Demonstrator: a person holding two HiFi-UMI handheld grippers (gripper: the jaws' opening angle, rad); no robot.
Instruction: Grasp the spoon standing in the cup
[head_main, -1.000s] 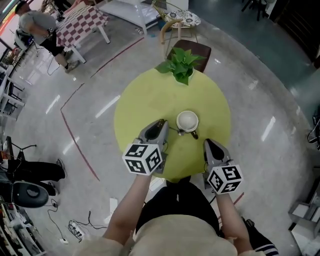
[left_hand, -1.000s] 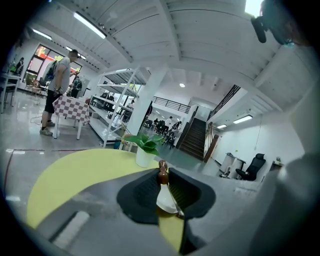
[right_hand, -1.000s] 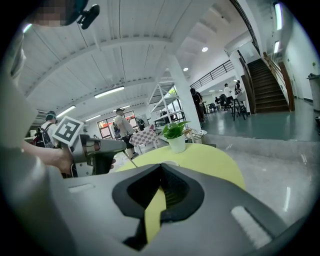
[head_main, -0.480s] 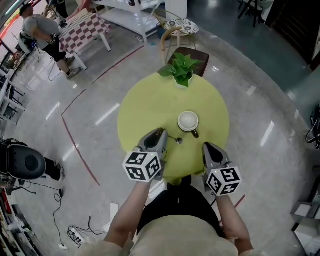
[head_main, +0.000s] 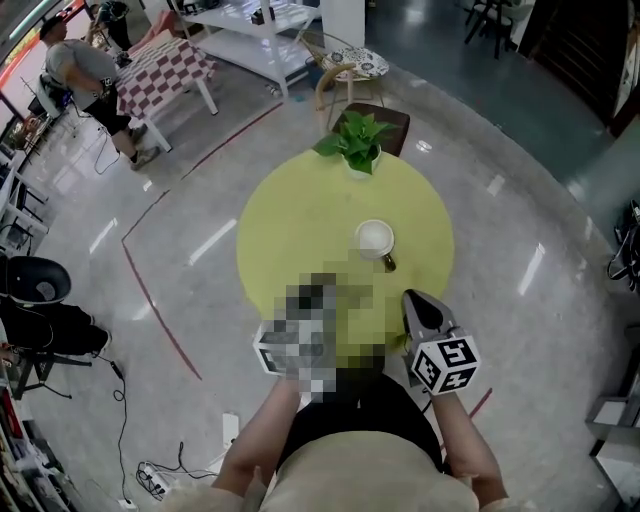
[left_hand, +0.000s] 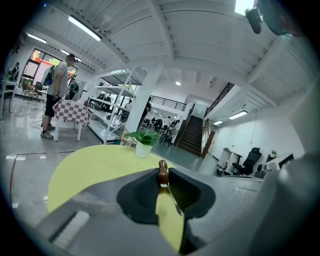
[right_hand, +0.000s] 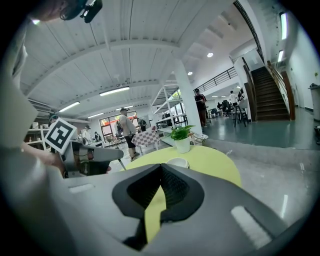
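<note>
In the left gripper view my left gripper (left_hand: 161, 171) is shut on the spoon (left_hand: 163, 176). The spoon's brown handle end sticks up between the pads, and its metal shaft runs down between the jaws. A mosaic patch covers that gripper in the head view. The white cup (head_main: 375, 239) stands on the round yellow-green table (head_main: 300, 220), beyond both grippers, and shows again as the cup (right_hand: 177, 162) in the right gripper view. My right gripper (head_main: 412, 298) hovers at the table's near edge, right of the cup, shut with nothing in it (right_hand: 160, 169).
A potted plant (head_main: 358, 140) stands at the table's far edge, with a dark chair (head_main: 385, 118) behind it. A checkered table (head_main: 160, 60) and a person (head_main: 85, 70) are far to the left. An office chair (head_main: 35, 280) and cables (head_main: 150, 460) are on the floor at left.
My left gripper has drawn back from the cup toward the table's near edge, carrying the spoon. The right gripper has barely moved.
</note>
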